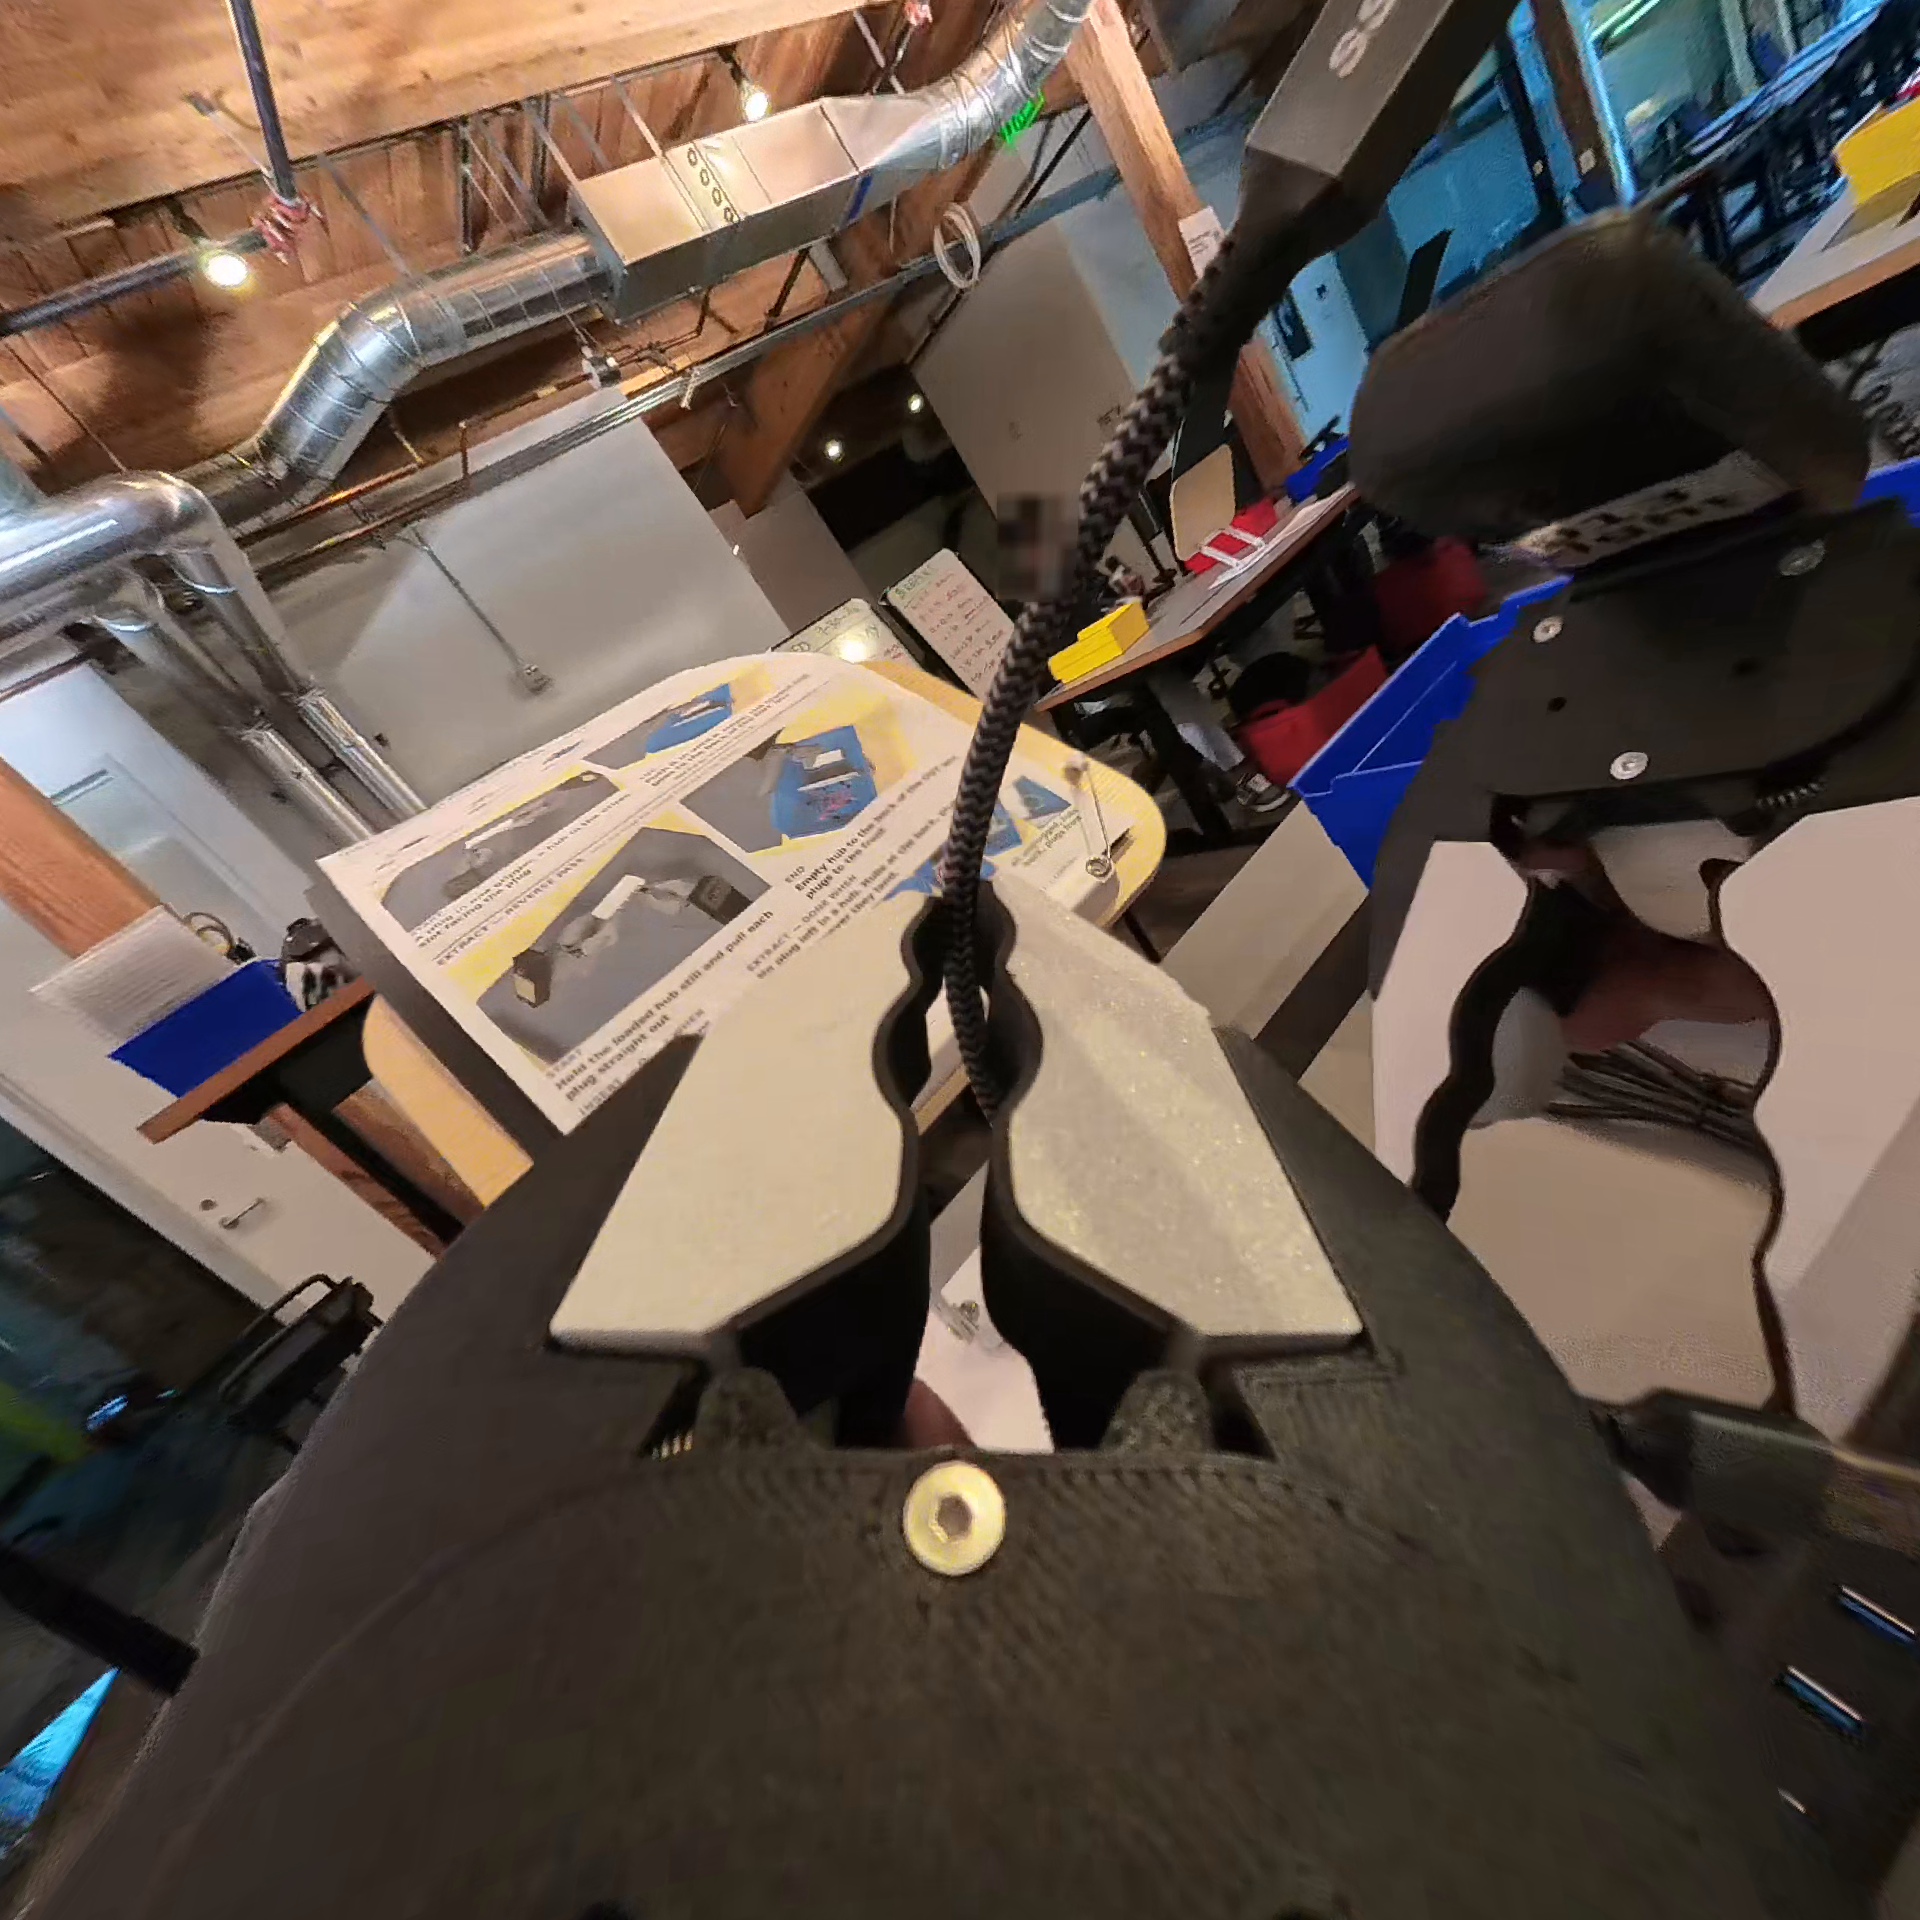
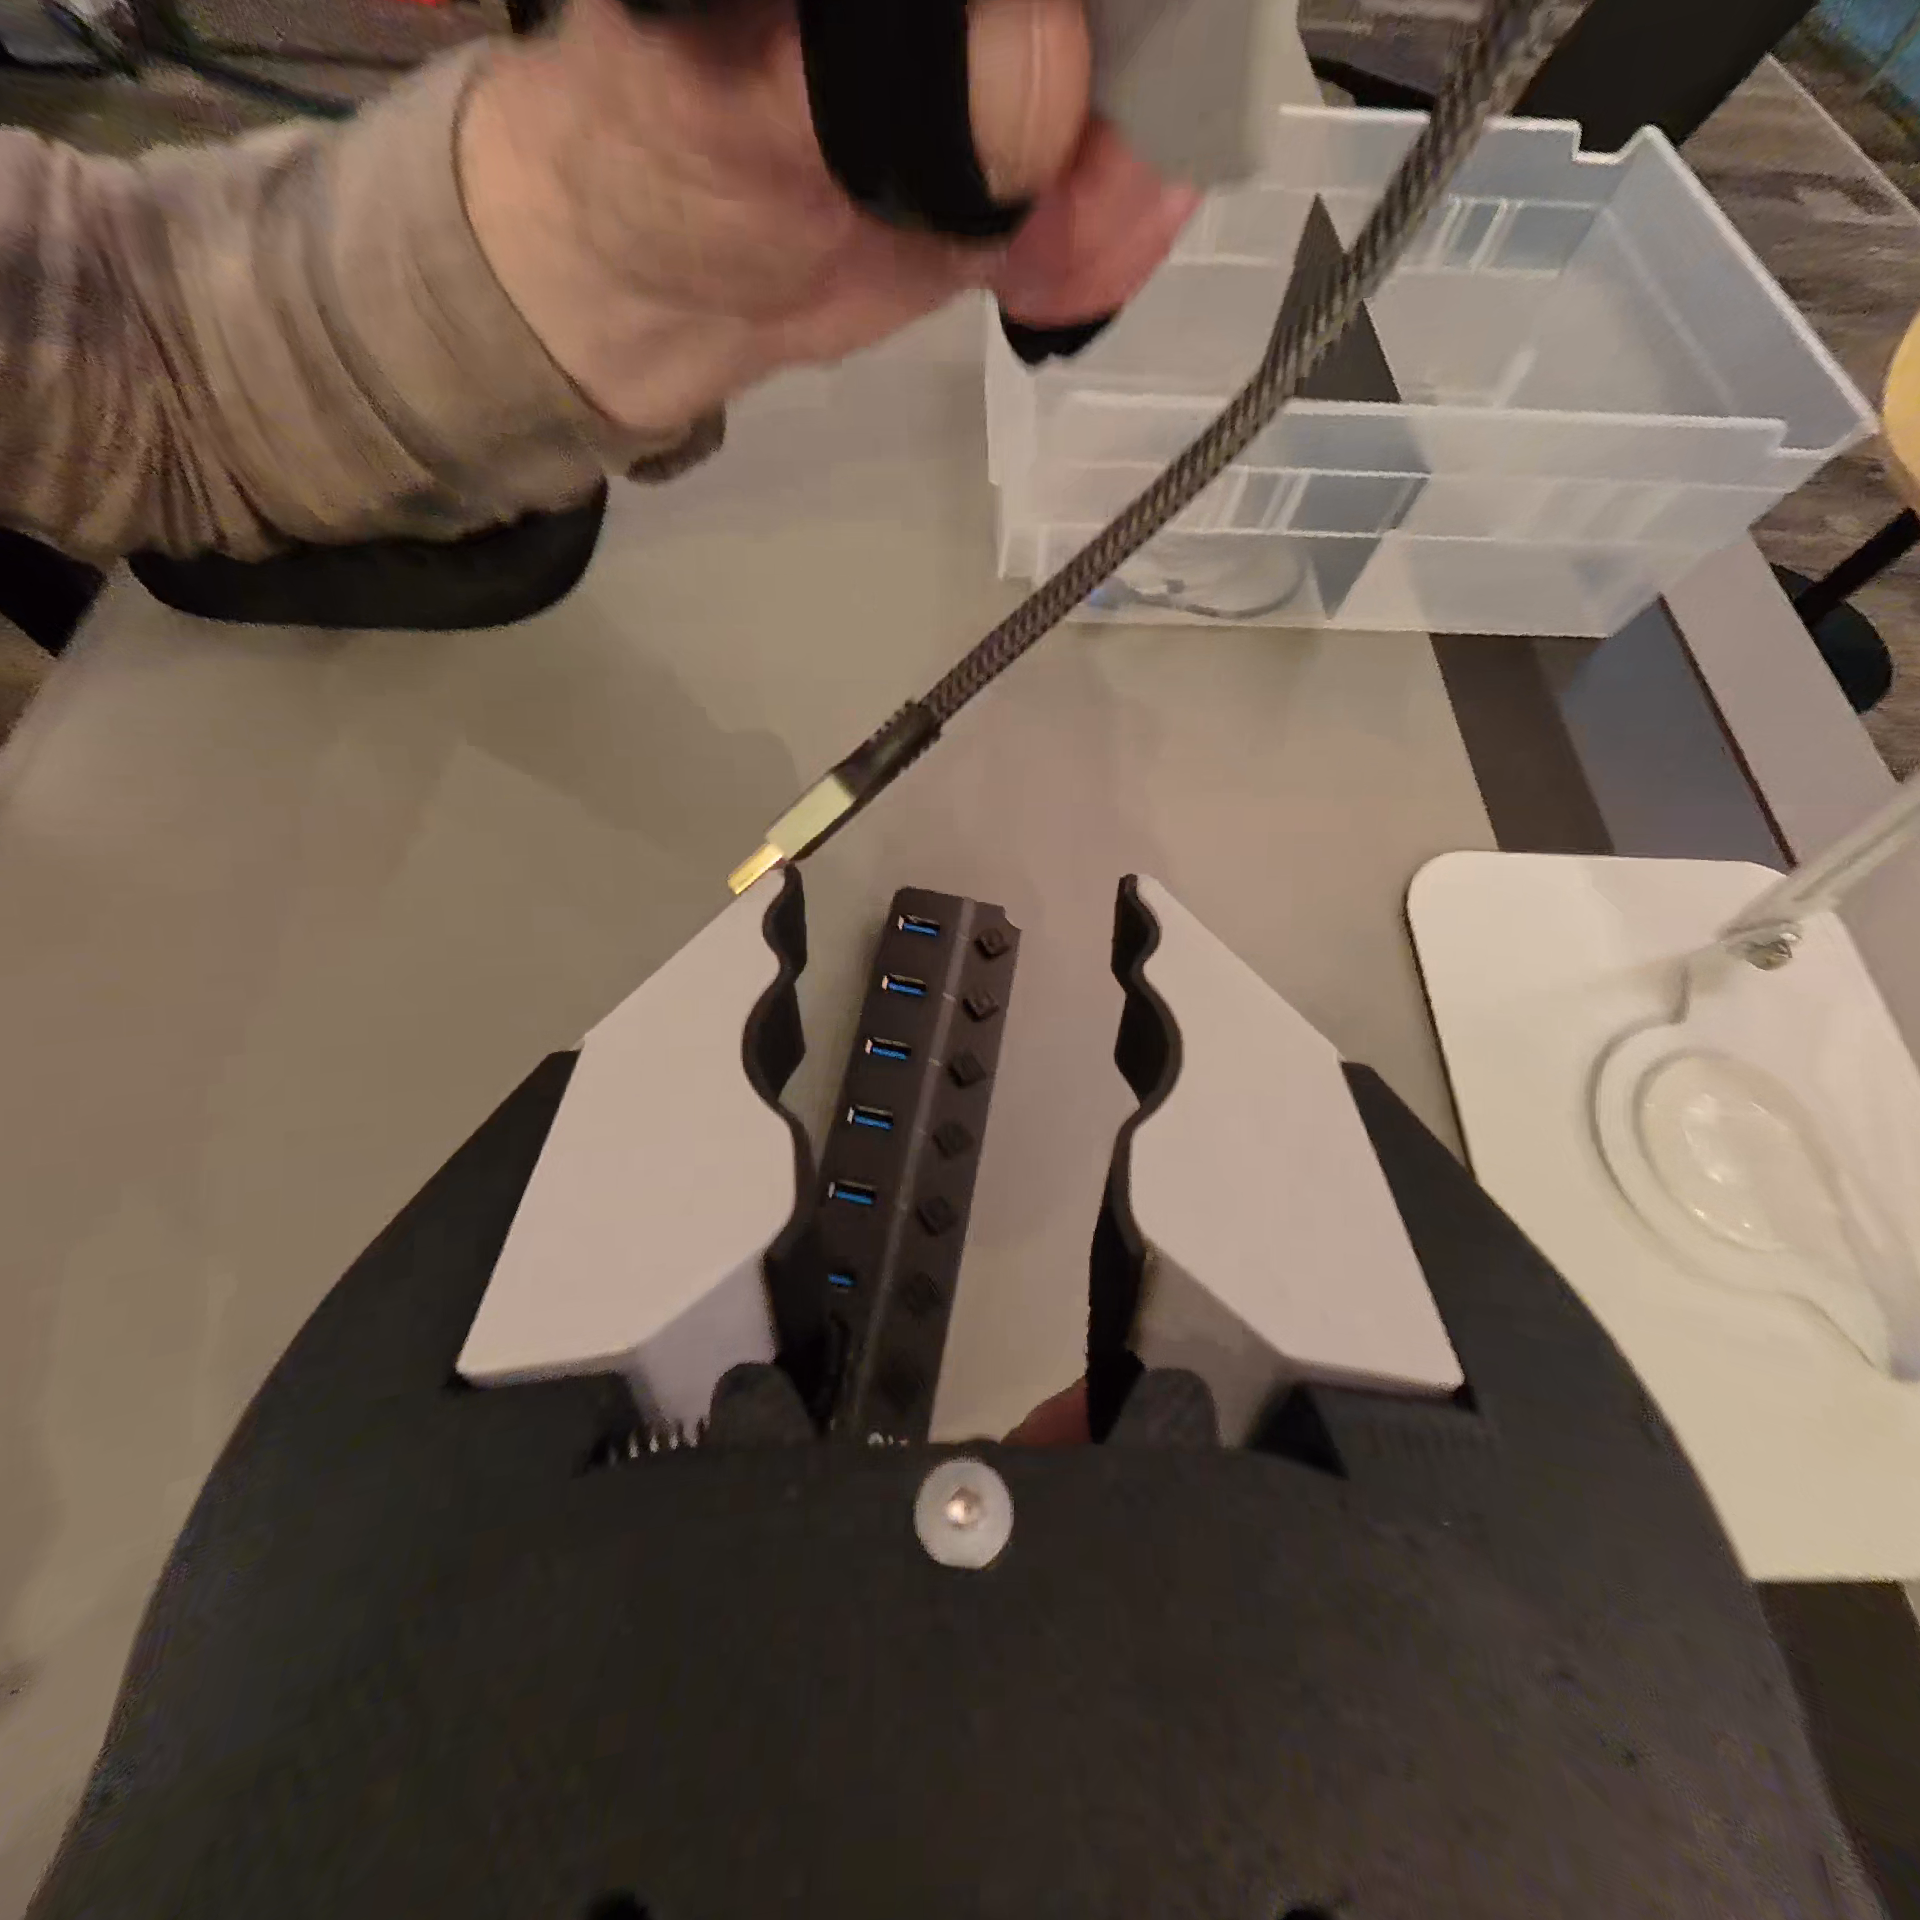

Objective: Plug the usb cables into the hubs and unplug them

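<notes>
My left gripper (image 1: 961, 914) points upward and is shut on a black braided USB cable (image 1: 977, 997) that runs up to a black box-shaped body (image 1: 1382, 94). In the right wrist view the cable (image 2: 1195, 447) hangs down in the air. Its gold plug (image 2: 790, 842) hovers just beyond my right gripper's left fingertip. My right gripper (image 2: 956, 888) is open, its fingers either side of a black hub (image 2: 925, 1122) with several blue ports. The hub lies close to the left finger and apart from the right finger. The right gripper (image 1: 1610, 1278) and the hub (image 1: 1860, 1704) also show in the left wrist view.
A person's hand and sleeve (image 2: 623, 229) are at the upper left over the grey table (image 2: 364, 935). A clear divided plastic bin (image 2: 1507, 447) stands at the back right. A white stand base (image 2: 1558, 1039) lies right of my gripper. An instruction sheet (image 1: 623, 862) and a blue bin (image 1: 1392, 748) are beyond. The grippers' ends are close to 15 cm from one another. The hub (image 1: 1860, 1704) lies around 10 cm away from my right fingertips. The right camera catches it too, in the right wrist view (image 2: 868, 1056).
</notes>
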`<state>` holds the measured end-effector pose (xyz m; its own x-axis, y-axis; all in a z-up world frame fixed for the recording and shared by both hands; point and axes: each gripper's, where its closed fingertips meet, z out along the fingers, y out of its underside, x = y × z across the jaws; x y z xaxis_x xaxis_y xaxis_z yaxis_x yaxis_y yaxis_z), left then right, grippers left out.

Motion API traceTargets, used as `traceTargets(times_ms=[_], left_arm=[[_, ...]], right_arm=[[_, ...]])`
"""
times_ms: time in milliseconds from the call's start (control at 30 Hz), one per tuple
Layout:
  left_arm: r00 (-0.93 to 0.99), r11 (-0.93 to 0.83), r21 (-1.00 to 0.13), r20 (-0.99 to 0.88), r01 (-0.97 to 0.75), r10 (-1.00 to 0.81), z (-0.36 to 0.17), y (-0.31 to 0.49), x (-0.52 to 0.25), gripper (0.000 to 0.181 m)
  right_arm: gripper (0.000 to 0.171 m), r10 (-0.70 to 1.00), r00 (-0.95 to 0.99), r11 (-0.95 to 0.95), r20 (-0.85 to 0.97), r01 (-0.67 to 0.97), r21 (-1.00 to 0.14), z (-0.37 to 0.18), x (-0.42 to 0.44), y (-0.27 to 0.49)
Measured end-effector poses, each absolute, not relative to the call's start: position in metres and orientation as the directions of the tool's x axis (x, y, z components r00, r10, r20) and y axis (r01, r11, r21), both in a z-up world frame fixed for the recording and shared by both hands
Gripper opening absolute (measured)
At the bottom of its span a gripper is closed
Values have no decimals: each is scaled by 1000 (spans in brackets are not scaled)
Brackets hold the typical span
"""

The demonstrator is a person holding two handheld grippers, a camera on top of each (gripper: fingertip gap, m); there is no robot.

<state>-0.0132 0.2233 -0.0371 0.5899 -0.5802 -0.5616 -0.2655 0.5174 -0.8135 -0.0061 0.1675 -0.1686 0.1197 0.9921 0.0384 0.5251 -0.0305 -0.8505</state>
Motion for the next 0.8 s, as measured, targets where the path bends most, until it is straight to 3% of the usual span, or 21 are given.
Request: traceTargets(times_ms=[267, 333, 433, 700, 767, 800], left_arm=[[607, 528, -748, -650, -402, -458, -52, 227, -1, 6], [610, 535, -740, -656, -407, -444, -51, 223, 2, 6], [629, 533, -751, -639, -389, -442, -46, 221, 2, 6], [603, 503, -804, -581, -318, -547, -42, 220, 0, 8], [519, 473, -829, -557, -299, -648, -51, 217, 3, 20], [485, 444, -848, -529, -288, -696, -55, 218, 3, 37]], right_arm=[[58, 988, 156, -102, -21, 532, -841, -174, -11, 168], [48, 977, 209, -90, 38, 568, -818, -185, -10, 180], [11, 972, 232, -109, 27, 554, -825, -190, -11, 186], [5, 951, 291, -71, 104, 531, -844, -178, 3, 205], [5, 928, 333, -37, 167, 528, -848, -170, 9, 215], [6, 913, 359, -22, 194, 519, -855, -164, 13, 220]])
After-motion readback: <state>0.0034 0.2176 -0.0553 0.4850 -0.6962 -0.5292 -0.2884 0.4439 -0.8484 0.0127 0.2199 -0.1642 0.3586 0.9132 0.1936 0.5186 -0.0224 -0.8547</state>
